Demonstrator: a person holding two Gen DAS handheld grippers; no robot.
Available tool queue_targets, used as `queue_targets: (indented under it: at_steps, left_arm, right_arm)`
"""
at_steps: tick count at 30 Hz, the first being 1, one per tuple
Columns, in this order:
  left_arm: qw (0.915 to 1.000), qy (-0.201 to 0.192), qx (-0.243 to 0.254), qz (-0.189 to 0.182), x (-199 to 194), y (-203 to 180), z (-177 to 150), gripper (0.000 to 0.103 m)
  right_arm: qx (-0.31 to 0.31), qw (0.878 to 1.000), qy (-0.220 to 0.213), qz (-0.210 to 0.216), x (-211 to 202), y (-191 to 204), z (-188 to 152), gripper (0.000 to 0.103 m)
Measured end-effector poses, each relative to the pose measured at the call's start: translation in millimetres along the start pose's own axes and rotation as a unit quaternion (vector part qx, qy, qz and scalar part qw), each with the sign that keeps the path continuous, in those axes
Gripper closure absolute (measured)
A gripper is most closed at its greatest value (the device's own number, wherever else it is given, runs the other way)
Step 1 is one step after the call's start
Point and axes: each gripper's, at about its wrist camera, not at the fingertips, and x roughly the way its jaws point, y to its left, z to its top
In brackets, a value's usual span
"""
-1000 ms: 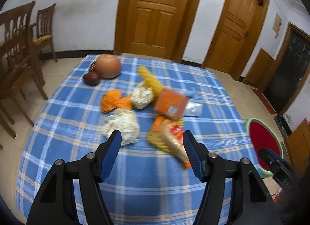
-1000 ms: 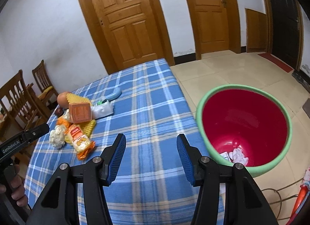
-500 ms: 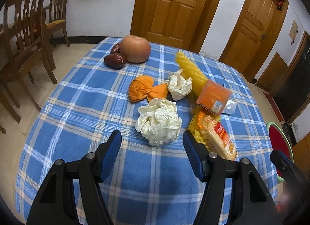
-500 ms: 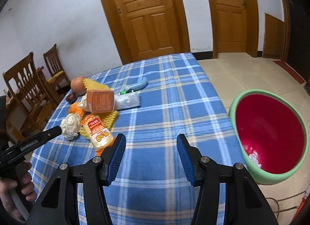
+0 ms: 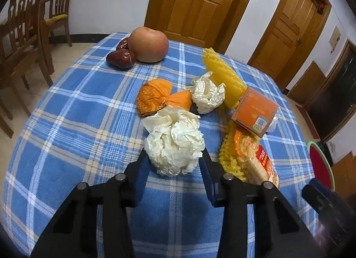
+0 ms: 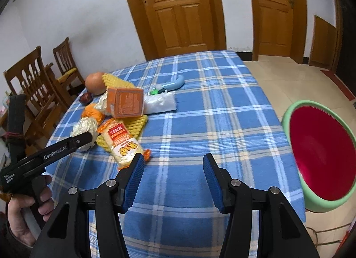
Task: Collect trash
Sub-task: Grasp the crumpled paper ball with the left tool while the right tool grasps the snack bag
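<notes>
So, biggest thing first: the table [image 5: 66, 124] with the blue plaid cloth runs out ahead of both claws, and the red bin [image 6: 320, 158] with the green rim stands on the floor off to the right of the right gripper [image 6: 172, 166], well apart from the trash pile.

Left gripper [image 5: 173, 161] has just been closing its jaws, and the big crumpled paper ball [image 5: 174, 140] sits right between them. The pads look like they're touching its sides at the lower edges, so I'd call that clamped on the ball, though only just. Right gripper is standing apart with nothing in it, only cloth in front.

Just ahead and to the right of the left claw lies the snack packet [image 5: 255, 158] on yellow foam netting [image 5: 227, 158], then the orange box [image 5: 254, 111] further out, the orange peel [image 5: 162, 100] and a smaller paper wad [image 5: 208, 95] straight ahead past the ball. An apple [image 5: 148, 44] and dates [image 5: 121, 57] sit at the far end; I'd guess those aren't trash.

Handling-wise the paper ball should weigh nothing and squash easily. Not fragile, not slippery, but it'll compress, so I'd grab across its widest middle and squeeze well in, or it may slip out on the lift.
</notes>
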Motion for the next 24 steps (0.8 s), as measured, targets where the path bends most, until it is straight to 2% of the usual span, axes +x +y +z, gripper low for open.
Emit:
queue_targets:
  at_steps: [8, 14, 21, 22, 24]
  left_arm:
    - [0.9999, -0.012, -0.005, -0.004, -22.2, 10.3, -4.7, 0.062]
    - [0.9997, -0.022, -0.005, 0.01, -41.4, 16.0, -7.9, 0.062]
    - [0.9997, -0.025, -0.004, -0.002, -49.5, 13.2, -14.6, 0.062]
    - [0.9997, -0.023, -0.006, -0.004, -49.1, 12.9, -15.1, 0.062]
    - [0.9998, -0.02, -0.007, -0.006, -47.8, 11.8, -15.1, 0.062]
  right_arm:
    - [-0.035, 0.998, 0.024, 0.04, 23.6, 24.9, 5.9, 0.038]
    - [-0.056, 0.997, 0.03, 0.054, 44.7, 41.4, 9.4, 0.038]
    - [-0.066, 0.995, 0.031, 0.062, 57.6, 49.7, 8.5, 0.038]
    - [-0.068, 0.995, 0.031, 0.062, 58.5, 49.5, 7.7, 0.038]
    - [-0.072, 0.995, 0.031, 0.06, 59.5, 49.0, 5.1, 0.05]
